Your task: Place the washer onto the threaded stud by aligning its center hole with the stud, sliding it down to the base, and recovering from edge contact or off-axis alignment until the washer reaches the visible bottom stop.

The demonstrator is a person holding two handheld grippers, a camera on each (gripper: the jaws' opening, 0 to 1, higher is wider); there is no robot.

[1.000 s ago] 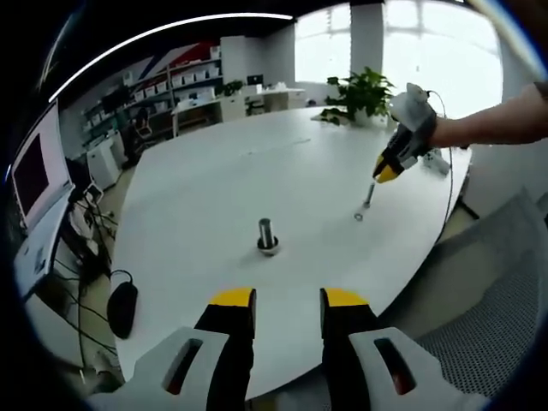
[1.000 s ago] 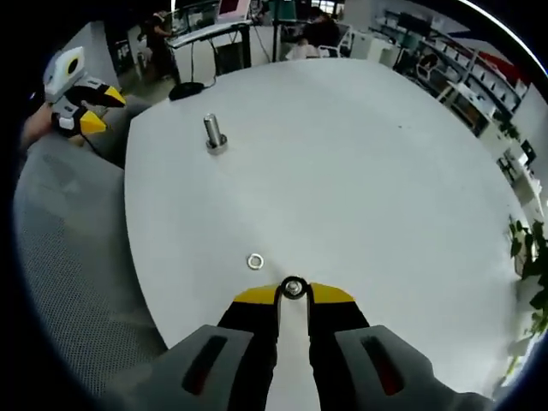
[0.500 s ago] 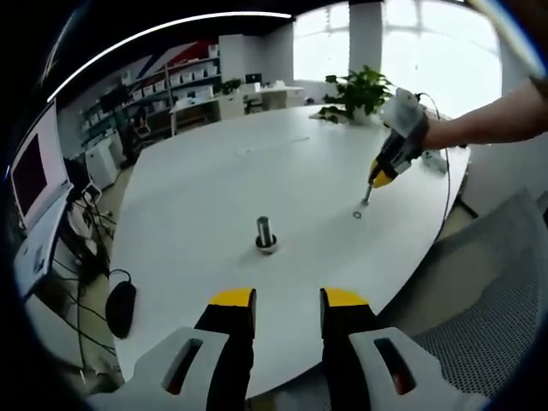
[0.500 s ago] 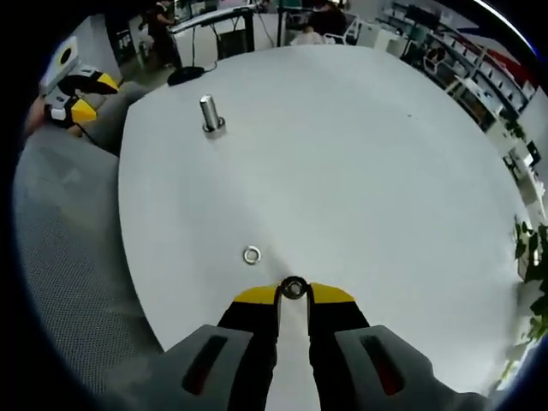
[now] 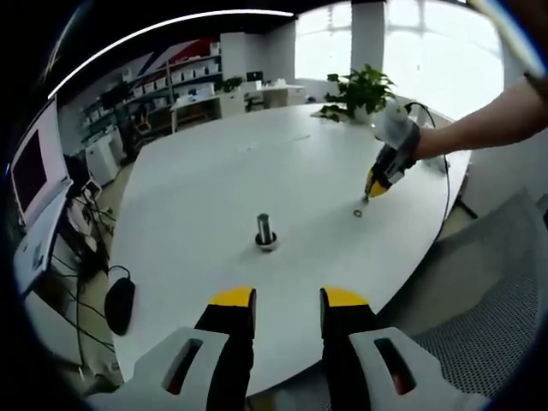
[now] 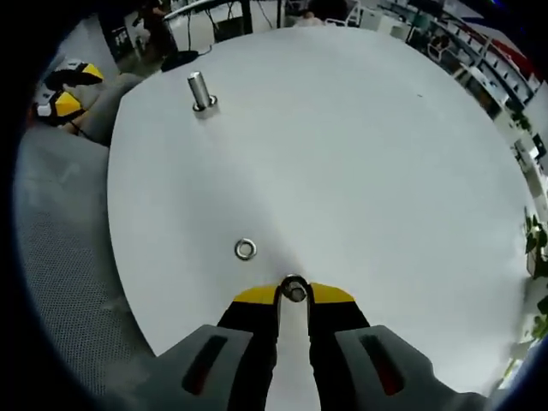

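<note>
A short threaded stud stands upright on its round base in the middle of the white table. My left gripper hangs open over the table's near edge, well short of the stud. My right gripper is shut on a small steel washer, pinched at the fingertips just above the table. A second washer lies flat on the table slightly ahead and left of it. The stud is far ahead in the right gripper view. In the left gripper view the right gripper hovers by the loose washer.
A grey mesh chair stands at the table's right edge, and a black mouse and cables lie on the left. A potted plant sits at the far end. The left gripper shows beside grey fabric.
My right gripper, still holding the washer, has moved a little left and lower toward the table beside the loose washer. The left gripper, stud and loose washer have stayed put.
</note>
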